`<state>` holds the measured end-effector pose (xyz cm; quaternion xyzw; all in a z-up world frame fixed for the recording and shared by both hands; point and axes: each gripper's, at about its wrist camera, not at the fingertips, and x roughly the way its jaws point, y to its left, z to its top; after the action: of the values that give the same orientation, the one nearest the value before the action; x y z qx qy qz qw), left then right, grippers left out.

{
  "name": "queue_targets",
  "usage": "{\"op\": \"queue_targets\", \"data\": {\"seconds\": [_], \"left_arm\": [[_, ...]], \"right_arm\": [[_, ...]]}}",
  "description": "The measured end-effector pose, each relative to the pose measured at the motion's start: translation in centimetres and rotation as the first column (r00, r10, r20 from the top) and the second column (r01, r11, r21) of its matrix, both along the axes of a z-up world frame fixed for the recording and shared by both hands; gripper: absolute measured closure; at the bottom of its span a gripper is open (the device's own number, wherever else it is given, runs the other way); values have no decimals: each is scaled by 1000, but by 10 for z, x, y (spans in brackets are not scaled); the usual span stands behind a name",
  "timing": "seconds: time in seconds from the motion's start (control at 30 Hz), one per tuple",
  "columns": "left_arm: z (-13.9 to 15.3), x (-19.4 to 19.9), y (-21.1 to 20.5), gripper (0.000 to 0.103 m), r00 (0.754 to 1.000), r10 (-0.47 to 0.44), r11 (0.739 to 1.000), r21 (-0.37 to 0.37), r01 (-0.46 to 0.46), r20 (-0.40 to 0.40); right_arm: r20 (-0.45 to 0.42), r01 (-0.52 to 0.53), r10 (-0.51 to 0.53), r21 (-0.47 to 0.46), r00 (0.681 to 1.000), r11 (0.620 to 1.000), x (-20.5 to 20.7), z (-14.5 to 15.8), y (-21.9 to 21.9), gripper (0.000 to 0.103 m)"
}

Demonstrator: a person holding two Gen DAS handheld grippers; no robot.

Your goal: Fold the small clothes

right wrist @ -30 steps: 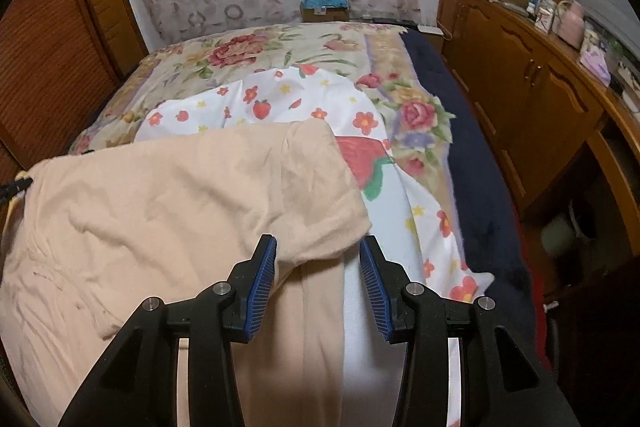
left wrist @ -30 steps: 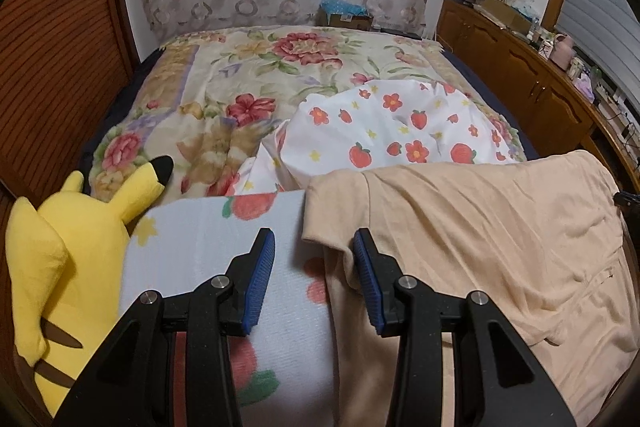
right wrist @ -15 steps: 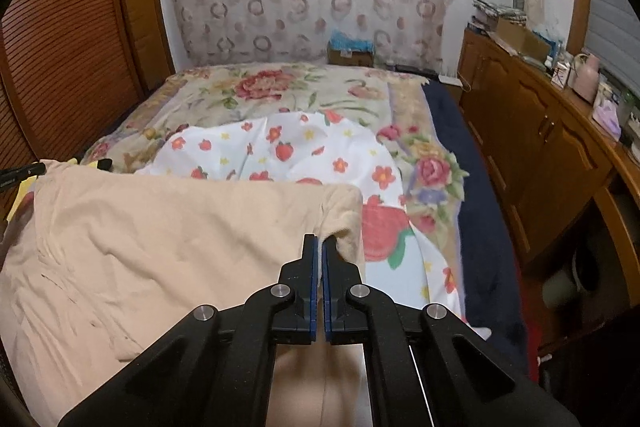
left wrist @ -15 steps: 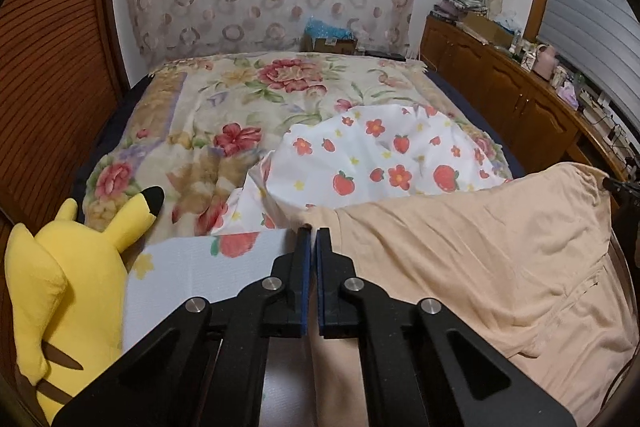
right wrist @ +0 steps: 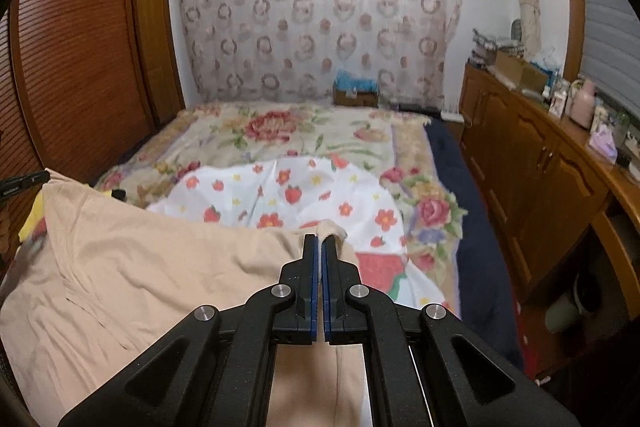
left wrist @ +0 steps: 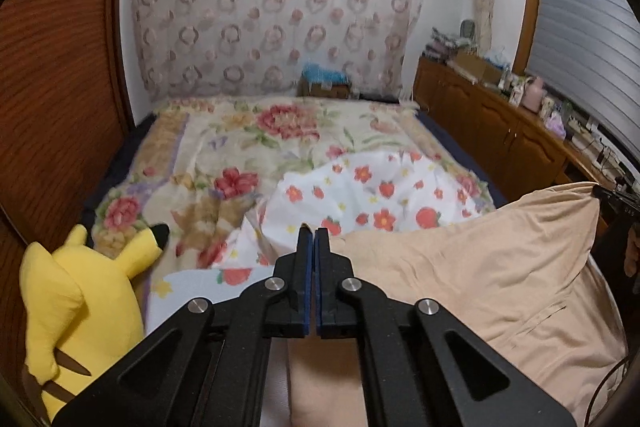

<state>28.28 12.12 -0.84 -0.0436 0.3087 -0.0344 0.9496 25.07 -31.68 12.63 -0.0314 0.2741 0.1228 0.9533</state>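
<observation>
The peach shirt (left wrist: 480,267) lies at the near end of the bed (left wrist: 224,147), on top of a white cloth with strawberries (left wrist: 380,195). Each gripper holds one top corner of it. The left gripper (left wrist: 309,233) has its fingers squeezed tight together, and the left corner of the shirt seems to be pinched between them, though the cloth is hard to see right at the tips. The right gripper (right wrist: 319,241) is squeezed tight too, and a little bunch of peach cloth pokes out past its fingertips, so it has the right corner.

Holding both corners like this keeps the top edge of the shirt pulled straight between the two grippers. I think that is so the shirt can be lifted and laid over in one neat fold, with no lumps.

The top edge runs across from left to right, a bit saggy in the middle. The rest of the shirt hangs down toward the near side with some wrinkles.

There is lots of open room on the far half of the bed, over the flowery blanket (right wrist: 280,131). On the left a yellow plush toy (left wrist: 72,291) sits just beside the cloth, so there is less room there. On the right the bed ends at a dark blue edge (right wrist: 472,211), with wooden cabinets (right wrist: 532,163) beyond it.
</observation>
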Motion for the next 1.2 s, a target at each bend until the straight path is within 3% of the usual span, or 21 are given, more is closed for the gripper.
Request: {"op": "queue_targets", "data": {"seconds": [0.47, 0.63, 0.8, 1.0, 1.2], "left_arm": [[65, -95, 3, 102, 985, 26, 1000, -18, -23, 172], [65, -151, 0, 102, 980, 26, 1000, -18, -23, 196], [45, -194, -4, 102, 985, 12, 999, -39, -5, 175], [47, -188, -29, 102, 990, -33, 995, -84, 45, 138], [104, -173, -78, 102, 967, -148, 979, -107, 173, 208]], "right_arm": [[188, 13, -21, 43, 982, 999, -92, 29, -13, 102], [212, 8, -15, 34, 977, 999, -144, 16, -16, 102], [202, -13, 3, 48, 979, 999, -189, 4, -17, 102], [169, -65, 60, 29, 984, 997, -199, -5, 14, 102], [213, -133, 120, 49, 970, 990, -183, 24, 47, 102]]}}
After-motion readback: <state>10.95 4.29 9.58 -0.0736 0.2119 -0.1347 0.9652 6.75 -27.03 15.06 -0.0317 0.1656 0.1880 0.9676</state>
